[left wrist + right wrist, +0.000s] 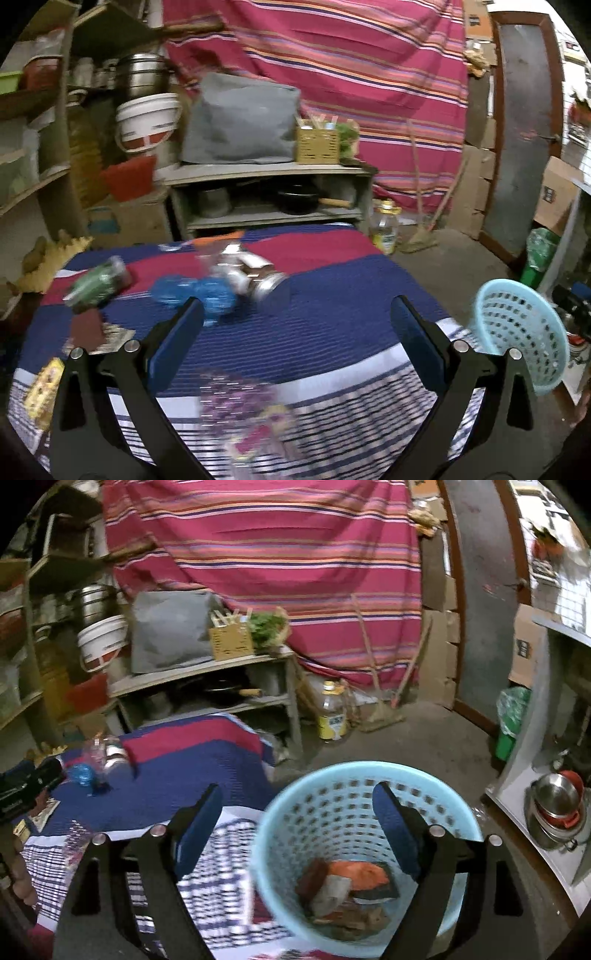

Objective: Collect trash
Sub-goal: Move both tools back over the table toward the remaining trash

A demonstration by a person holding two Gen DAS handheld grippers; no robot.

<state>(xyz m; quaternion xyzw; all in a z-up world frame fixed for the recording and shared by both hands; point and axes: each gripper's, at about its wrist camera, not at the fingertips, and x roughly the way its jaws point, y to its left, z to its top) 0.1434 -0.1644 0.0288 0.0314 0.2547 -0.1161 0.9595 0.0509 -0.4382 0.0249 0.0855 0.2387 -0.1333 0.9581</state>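
Note:
My left gripper point(295, 328) is open and empty above the striped cloth-covered table point(332, 332). Ahead of it lie a blue crumpled wrapper point(195, 293), a green packet point(98, 286) and a shiny silver wrapper point(255, 277). A purple packet point(240, 402) lies blurred between its fingers, near the camera. A yellow packet point(42, 391) is at the left edge. My right gripper point(299, 827) is open and empty over the light blue basket point(291, 805), which holds orange and brown wrappers point(351, 886). The basket also shows in the left wrist view point(524, 332).
A grey shelf unit point(266, 173) with a pan stands behind the table. An oil bottle point(332, 712) and a broom point(380, 709) stand on the concrete floor. A green bin point(511, 720) and steel bowls point(557, 797) are to the right.

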